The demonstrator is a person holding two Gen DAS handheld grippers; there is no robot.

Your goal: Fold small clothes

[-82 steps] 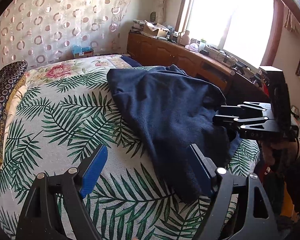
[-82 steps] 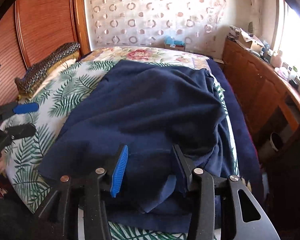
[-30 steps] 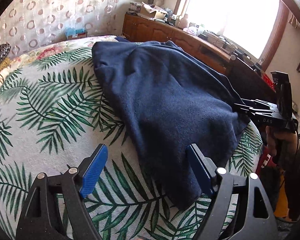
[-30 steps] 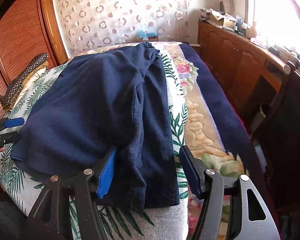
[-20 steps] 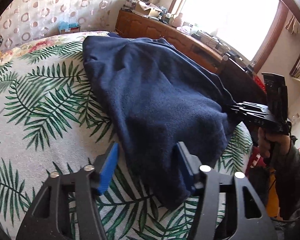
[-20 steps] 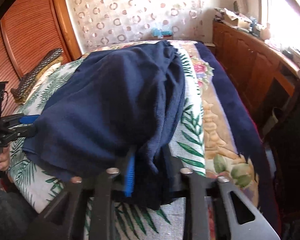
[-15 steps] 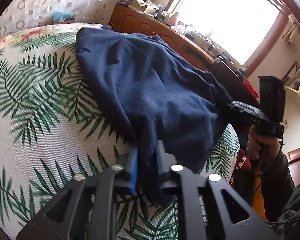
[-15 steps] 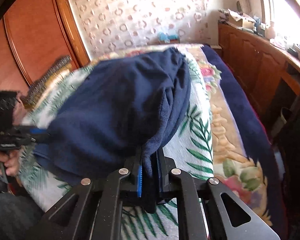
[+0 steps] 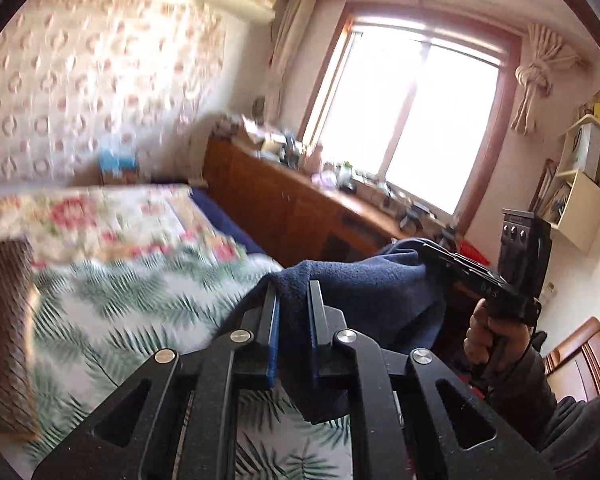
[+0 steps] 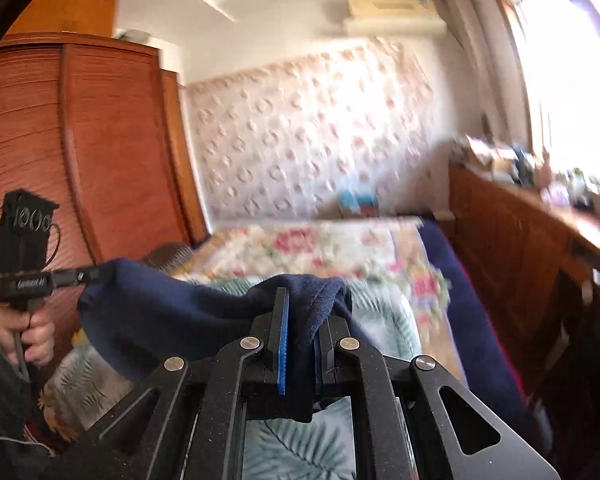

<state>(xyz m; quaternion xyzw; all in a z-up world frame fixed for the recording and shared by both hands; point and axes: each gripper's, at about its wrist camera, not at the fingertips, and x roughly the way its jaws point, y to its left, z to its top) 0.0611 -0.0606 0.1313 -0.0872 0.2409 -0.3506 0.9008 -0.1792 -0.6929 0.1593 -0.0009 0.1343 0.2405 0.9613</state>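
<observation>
The left claw (image 9: 293, 292) is clamping 1 bunched corner of the dark navy fleece garment (image 9: 364, 292), with the cloth pinched between its blue-lined pads and a flap hanging below them. The right claw (image 10: 302, 308) is gripping another corner of the same garment (image 10: 172, 312) in the same way. The cloth is spanning the gap between the 2 claws and is hanging in the air above the bed with the green palm-leaf and pink floral cover (image 9: 120, 304). In the left wrist view, the person's right hand (image 9: 490, 336) is holding the right tool at the right of the frame. In the right wrist view, the left hand (image 10: 28, 336) is holding the left tool beside the reddish wooden wardrobe (image 10: 80, 152). Both backgrounds are blurred.
</observation>
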